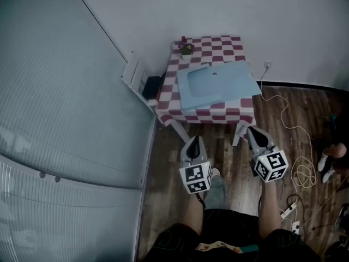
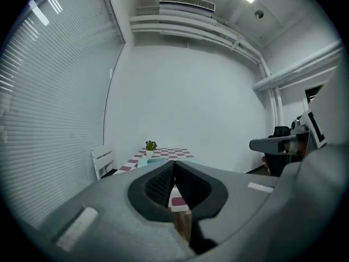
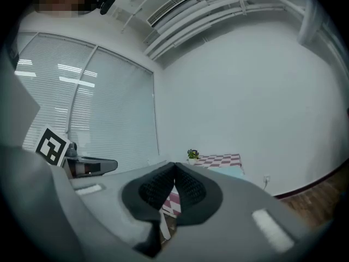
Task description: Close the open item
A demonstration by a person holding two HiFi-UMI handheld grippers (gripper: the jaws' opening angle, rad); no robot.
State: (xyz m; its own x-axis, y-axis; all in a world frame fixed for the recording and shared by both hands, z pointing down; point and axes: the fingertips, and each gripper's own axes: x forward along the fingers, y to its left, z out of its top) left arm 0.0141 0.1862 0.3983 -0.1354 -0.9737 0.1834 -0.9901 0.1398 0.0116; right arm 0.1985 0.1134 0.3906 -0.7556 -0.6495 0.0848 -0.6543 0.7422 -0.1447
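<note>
Reaching the pale-blue open item [image 1: 218,83] at upper centre likely needs left gripper [image 1: 194,140] and right gripper [image 1: 253,130], both pinched shut and empty, kept level.

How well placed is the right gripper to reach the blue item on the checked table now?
Probably not yet. The right gripper, jaws shut, hangs over the floor short of the table, with the blue item further in. Nothing blocks the way forward.

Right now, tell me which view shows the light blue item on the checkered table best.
The head view: it looks down on the light blue item, showing its whole top on the checkered table. The left gripper view catches only a thin far edge; the right gripper view, a similar distant sliver.
</note>
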